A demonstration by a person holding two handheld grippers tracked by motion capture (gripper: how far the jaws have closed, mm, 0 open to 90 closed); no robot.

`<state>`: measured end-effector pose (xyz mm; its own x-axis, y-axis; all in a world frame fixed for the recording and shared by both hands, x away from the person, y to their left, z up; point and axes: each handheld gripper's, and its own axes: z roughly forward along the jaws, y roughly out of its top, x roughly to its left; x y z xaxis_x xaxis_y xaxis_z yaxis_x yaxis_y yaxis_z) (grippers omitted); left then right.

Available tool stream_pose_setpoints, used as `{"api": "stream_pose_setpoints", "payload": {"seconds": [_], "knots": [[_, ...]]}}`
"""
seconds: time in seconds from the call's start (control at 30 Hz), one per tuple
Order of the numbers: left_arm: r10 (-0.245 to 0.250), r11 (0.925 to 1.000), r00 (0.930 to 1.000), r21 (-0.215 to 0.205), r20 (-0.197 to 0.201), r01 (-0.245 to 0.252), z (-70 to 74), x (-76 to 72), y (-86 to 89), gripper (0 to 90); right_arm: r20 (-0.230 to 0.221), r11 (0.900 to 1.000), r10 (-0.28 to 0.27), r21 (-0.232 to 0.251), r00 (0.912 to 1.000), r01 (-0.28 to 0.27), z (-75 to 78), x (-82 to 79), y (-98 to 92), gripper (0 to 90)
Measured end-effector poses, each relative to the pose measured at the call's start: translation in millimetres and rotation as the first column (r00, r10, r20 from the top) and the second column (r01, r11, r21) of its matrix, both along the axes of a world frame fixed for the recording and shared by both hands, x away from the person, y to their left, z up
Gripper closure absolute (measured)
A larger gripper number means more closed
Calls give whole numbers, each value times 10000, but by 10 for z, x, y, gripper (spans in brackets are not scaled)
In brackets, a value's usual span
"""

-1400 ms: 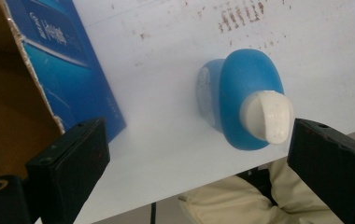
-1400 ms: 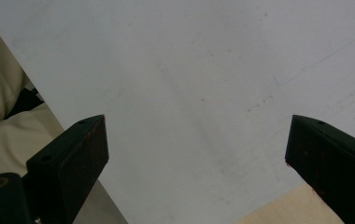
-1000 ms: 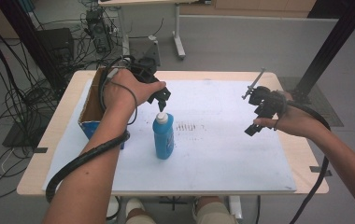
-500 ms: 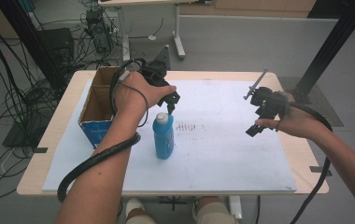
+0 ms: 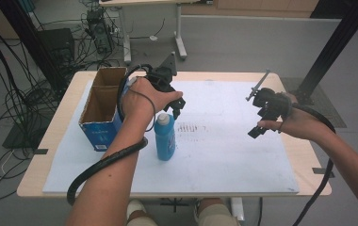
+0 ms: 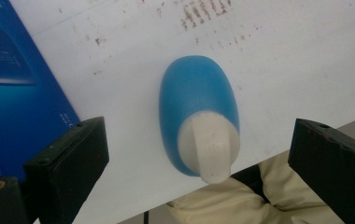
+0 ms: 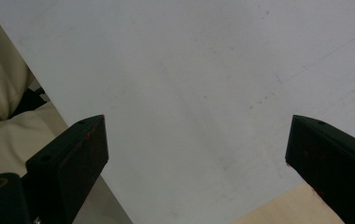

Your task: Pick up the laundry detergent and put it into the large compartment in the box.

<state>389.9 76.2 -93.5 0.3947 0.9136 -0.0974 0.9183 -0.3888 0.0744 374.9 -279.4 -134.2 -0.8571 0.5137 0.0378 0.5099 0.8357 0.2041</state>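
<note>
A blue bottle (image 5: 166,137) with a white cap stands upright on the white sheet (image 5: 224,155), just right of the blue cardboard box (image 5: 100,113). My left gripper (image 5: 176,109) hovers right above its cap, open. From that gripper's own view I look straight down on the blue bottle (image 6: 198,116) and its white cap (image 6: 209,147), which lie between the two wide-apart jaws without touching them. At the right of the table my right gripper (image 5: 261,123) is held above the sheet, open, with bare white sheet (image 7: 189,93) between its jaws.
The open-topped box has its brown inside showing and stands at the sheet's left edge; its blue side (image 6: 12,88) is close to my left jaw. Faint dark marks (image 5: 190,127) stain the sheet's middle. The person's legs (image 6: 241,200) lie below the near table edge. Cables and stands crowd the floor behind.
My left gripper has moved right and nearer, from over the box's edge to directly above the bottle's cap. The right gripper has hardly moved.
</note>
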Motion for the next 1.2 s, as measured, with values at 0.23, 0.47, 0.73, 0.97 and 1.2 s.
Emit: {"api": "stream_pose_setpoints", "payload": {"seconds": [0.23,0.47,0.73,0.97,1.2], "knots": [[132,9999,9998,75,-119,-132,-122,35,-25,56,-29,10000,-33,7,10000,33,-6,3,1,57],[111,9999,9996,103,-266,-108,-248,69,-61,56,-60,10000,-65,28,10000,65,-15,11,-17,57],[80,9999,9992,147,-402,-75,-357,84,-91,56,-91,9999,-115,109,9999,116,-44,12,-43,57],[117,9998,9984,196,-560,-106,-452,94,-106,55,-131,9999,-91,74,9999,91,-64,11,-37,57],[17,9997,9981,228,-617,-3,-497,106,-138,55,-79,10000,-30,94,10000,31,-60,4,-35,58]]}}
